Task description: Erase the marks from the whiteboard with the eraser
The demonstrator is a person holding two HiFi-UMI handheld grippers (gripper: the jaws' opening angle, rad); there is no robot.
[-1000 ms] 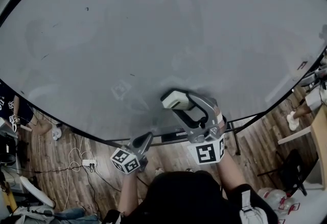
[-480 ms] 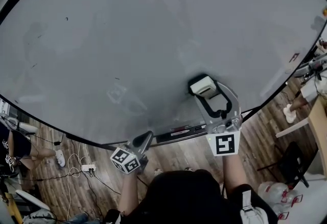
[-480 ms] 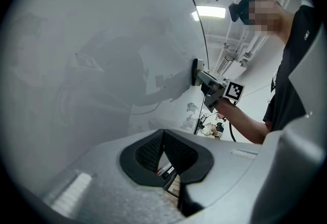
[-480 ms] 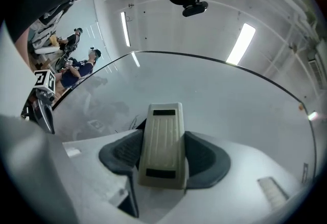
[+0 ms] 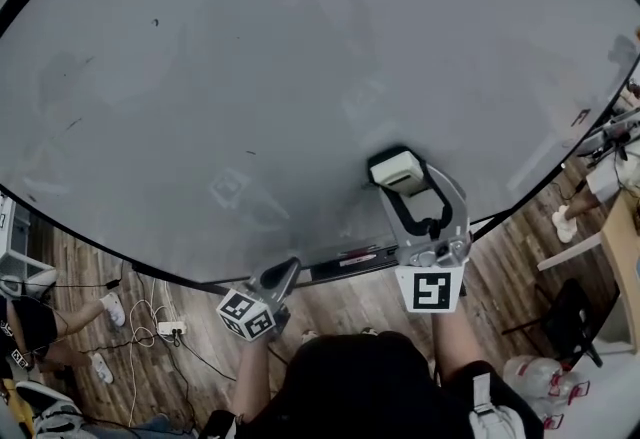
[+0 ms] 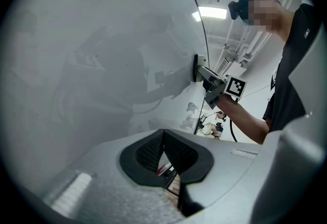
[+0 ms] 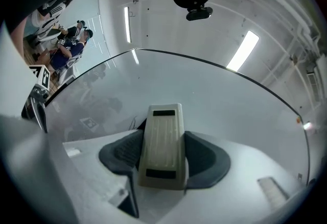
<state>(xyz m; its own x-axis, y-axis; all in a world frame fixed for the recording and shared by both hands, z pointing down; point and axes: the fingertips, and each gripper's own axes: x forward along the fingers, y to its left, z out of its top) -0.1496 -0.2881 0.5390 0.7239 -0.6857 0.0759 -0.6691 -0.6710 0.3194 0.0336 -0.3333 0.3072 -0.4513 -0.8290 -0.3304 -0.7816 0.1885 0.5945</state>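
Observation:
A big grey-white whiteboard (image 5: 300,57) fills the head view, with a few small dark marks (image 5: 155,23) at its upper left and faint smears lower down. My right gripper (image 5: 400,177) is shut on the beige eraser (image 5: 396,168), which is pressed to the board's lower right. In the right gripper view the eraser (image 7: 162,146) sits upright between the dark pads (image 7: 122,152). My left gripper (image 5: 288,270) hangs below the board's bottom edge, shut on nothing; its pads (image 6: 148,149) meet. The left gripper view also shows the eraser (image 6: 196,67) flat against the board.
A marker rail (image 5: 345,262) runs under the board's lower edge. Below is wooden floor with cables and a power strip (image 5: 170,327). A person's legs (image 5: 30,322) are at the left, a chair (image 5: 570,317) and a table edge (image 5: 620,247) at the right.
My right gripper carried the eraser right and slightly up across the board a second ago, then stayed almost still. The left gripper has not moved.

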